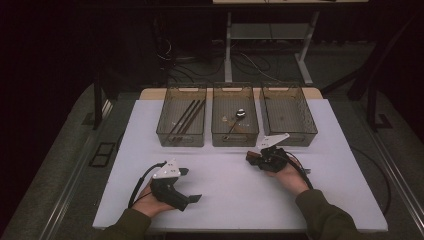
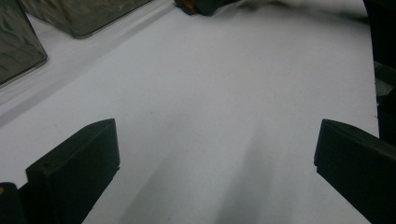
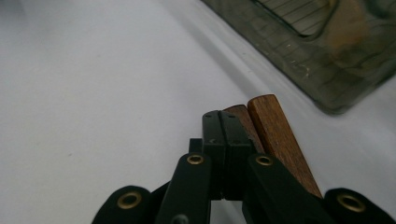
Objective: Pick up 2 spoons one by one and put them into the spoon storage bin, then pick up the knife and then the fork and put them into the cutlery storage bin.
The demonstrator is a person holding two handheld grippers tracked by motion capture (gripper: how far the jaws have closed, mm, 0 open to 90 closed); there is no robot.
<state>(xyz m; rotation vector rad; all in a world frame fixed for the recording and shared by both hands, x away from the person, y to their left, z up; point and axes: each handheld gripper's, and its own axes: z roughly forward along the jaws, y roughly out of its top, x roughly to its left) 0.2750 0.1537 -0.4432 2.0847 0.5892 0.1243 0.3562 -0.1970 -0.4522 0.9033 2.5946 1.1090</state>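
Three smoky clear bins stand in a row at the far side of my white table (image 1: 220,195): the left bin (image 1: 181,136) holds a few dark sticks (image 1: 184,120), the middle bin (image 1: 234,136) holds a small round-headed utensil (image 1: 238,115), and the right bin (image 1: 289,131) looks bare through its walls. My right tongs (image 1: 251,158) sit just in front of the gap between the middle and right bins, pointing left across the table. In the right gripper view their jaws are pressed flat together, and a brown wooden piece (image 3: 275,135) lies tight along their right side; it seems to be two slim wooden lengths side by side, reaching a little past the jaw tips. I cannot tell whether the wood is pinched by the jaws or merely carried against them. From above it shows as a reddish-brown end at the tip of those tongs, just above the table and near the middle bin's front wall. My left tongs (image 1: 192,186) hover low over the near left part of the table, well apart from the bins, with jaws spread wide and nothing between them, just bare white surface in the left gripper view.
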